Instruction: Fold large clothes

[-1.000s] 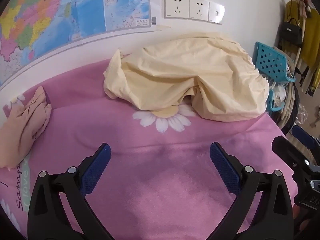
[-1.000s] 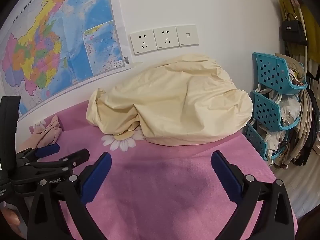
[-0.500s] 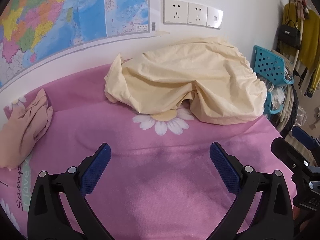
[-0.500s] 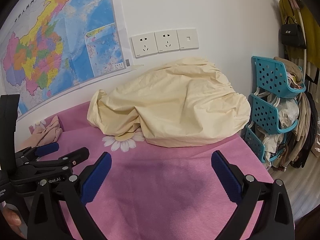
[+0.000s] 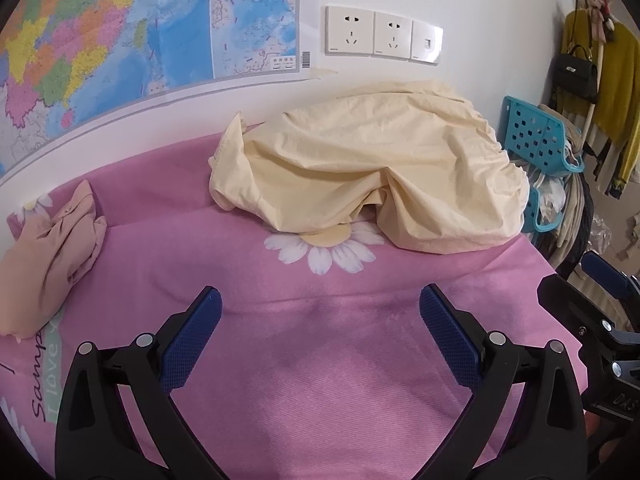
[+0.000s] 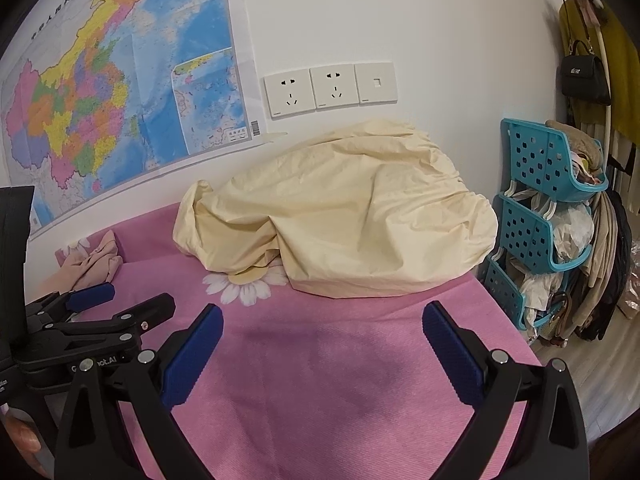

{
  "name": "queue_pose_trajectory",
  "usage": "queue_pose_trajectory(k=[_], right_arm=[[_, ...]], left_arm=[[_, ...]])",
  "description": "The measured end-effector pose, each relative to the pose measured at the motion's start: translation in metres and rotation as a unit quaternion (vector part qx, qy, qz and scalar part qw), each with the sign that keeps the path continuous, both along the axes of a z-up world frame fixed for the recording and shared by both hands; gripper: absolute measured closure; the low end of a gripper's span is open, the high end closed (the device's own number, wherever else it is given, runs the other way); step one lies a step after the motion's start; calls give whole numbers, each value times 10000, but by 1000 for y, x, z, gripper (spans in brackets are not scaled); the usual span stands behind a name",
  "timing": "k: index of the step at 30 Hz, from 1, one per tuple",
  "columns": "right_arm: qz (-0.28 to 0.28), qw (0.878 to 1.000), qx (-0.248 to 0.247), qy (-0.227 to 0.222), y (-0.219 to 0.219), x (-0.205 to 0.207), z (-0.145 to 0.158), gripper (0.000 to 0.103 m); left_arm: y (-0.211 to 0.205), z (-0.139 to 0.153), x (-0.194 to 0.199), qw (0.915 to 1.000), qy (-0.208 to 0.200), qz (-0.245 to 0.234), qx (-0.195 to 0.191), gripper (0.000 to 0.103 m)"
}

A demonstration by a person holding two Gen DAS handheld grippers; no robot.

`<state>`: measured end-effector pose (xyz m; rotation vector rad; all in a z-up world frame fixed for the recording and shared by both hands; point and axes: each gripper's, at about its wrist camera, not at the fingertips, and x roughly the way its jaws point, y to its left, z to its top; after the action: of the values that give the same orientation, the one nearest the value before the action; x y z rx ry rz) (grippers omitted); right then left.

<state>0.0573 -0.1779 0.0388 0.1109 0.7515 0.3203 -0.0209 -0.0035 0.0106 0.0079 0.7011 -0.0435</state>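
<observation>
Left wrist view: the left claw (image 5: pixel 320 312) is released, jaws wide and holding nothing, and the crumpled cream-yellow cotton garment (image 5: pixel 372 176) sits slightly farther ahead of it than a second ago, heaped against the wall on the pink daisy-print bedsheet (image 5: pixel 320 380). The right claw (image 6: pixel 322 330) is likewise spread and unloaded, well short of the heap. Judgement: both claws have backed off a little, so folding has not begun.

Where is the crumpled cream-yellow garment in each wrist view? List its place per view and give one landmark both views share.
Left wrist view: cream-yellow garment lies heaped right of centre in the upper half, against the wall, beyond the open left gripper.
Right wrist view: the garment sits at centre, beyond the open right gripper.
Shared landmark: the white daisy print at its near edge.
</observation>
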Motion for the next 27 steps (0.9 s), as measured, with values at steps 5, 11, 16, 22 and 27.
queue_pose_trajectory(k=[5,11,16,22,27], right_arm=[[6,10000,-48,-12,1,-1,2,6],[26,10000,-44,-11,1,0,3,6],[39,10000,-61,-20,1,1,4,6],[44,10000,-66,6,2,4,2,6],[76,9999,-96,5,5,7,1,6]], left_arm=[[1,1,-1,10000,-13,23,-32,5],[2,3,-1,10000,-18,33,-30,5],[3,2,-1,10000,-13,36,-40,5],[4,2,0,10000,-5,43,-43,5],[4,1,3,10000,20,67,-40,5]])
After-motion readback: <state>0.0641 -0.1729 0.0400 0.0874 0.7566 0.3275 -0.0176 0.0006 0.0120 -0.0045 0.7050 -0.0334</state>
